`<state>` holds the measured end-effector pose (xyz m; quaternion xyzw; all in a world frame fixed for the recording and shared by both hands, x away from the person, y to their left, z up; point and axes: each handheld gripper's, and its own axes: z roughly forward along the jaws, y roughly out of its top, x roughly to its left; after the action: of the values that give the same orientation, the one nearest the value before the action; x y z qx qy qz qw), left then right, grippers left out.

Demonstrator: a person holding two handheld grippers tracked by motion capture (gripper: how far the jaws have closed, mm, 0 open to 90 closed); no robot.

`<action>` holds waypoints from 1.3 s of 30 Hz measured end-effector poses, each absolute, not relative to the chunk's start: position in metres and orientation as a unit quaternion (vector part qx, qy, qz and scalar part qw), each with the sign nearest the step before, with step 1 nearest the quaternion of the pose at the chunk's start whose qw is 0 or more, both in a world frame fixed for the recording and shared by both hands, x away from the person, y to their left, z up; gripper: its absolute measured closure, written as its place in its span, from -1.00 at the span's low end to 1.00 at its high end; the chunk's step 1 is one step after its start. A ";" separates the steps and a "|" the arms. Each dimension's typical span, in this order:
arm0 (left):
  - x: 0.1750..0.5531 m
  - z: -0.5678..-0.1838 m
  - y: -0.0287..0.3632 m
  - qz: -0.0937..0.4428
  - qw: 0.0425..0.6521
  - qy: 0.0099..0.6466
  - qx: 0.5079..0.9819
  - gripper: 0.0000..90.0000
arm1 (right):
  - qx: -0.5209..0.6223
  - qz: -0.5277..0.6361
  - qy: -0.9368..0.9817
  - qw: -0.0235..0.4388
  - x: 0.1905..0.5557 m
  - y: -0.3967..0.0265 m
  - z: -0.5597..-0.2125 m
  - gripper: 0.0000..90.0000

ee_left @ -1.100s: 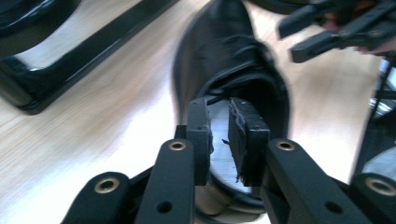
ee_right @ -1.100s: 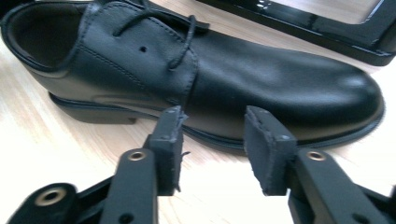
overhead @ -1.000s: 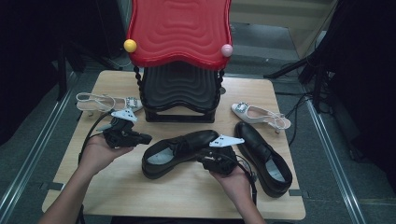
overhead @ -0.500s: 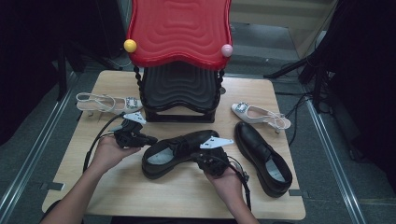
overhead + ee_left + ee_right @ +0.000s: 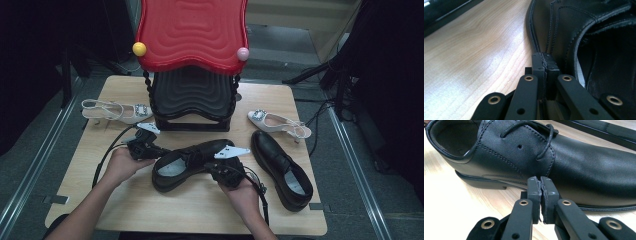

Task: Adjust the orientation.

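At the table's [image 5: 90, 165] middle, the black lace-up shoe [image 5: 192, 157] lies flanked by left gripper [image 5: 545, 58] and right gripper [image 5: 540, 183], both closed and empty; pushing with pinched tips could skid or roll it

High view: light is coming from overhead, falling on the table [image 5: 200, 210] and the red chair [image 5: 192, 35] at 12 o'clock; surroundings at 9 and 3 o'clock are sitting near-black. Picture is looking soft and low-res, fine detail smearing. Soft sheen is showing on the black shoe [image 5: 190, 157] at centre. Left gripper view: glare is washing out the wood from 9 to 7 o'clock; the shoe's interior at 3 o'clock is going fully dark, background at 11 o'clock blurring. Right gripper view: it is bright and sharp on the leather stitching, highlights are streaking the toe toward 3 o'clock, a shadow is lying under the sole, and the near jaws are slightly soft.
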<state>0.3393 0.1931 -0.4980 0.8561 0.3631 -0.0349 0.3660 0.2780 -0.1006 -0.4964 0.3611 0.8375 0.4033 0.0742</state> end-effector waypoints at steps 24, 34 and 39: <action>0.311 -0.498 0.182 -0.040 0.371 0.355 0.857 1.00 | 0.378 0.401 0.832 0.061 0.288 -0.111 -0.495 0.97; 0.299 -0.498 0.171 -0.046 0.373 0.345 0.860 1.00 | 0.389 0.397 0.830 0.050 0.295 -0.117 -0.494 1.00; 0.296 -0.499 0.167 -0.055 0.377 0.351 0.855 1.00 | 0.392 0.394 0.830 0.053 0.297 -0.119 -0.493 1.00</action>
<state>0.2959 0.1675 -0.4990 0.8553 0.3509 -0.0546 0.3774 0.2969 -0.1194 -0.4929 0.3923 0.8296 0.3938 0.0528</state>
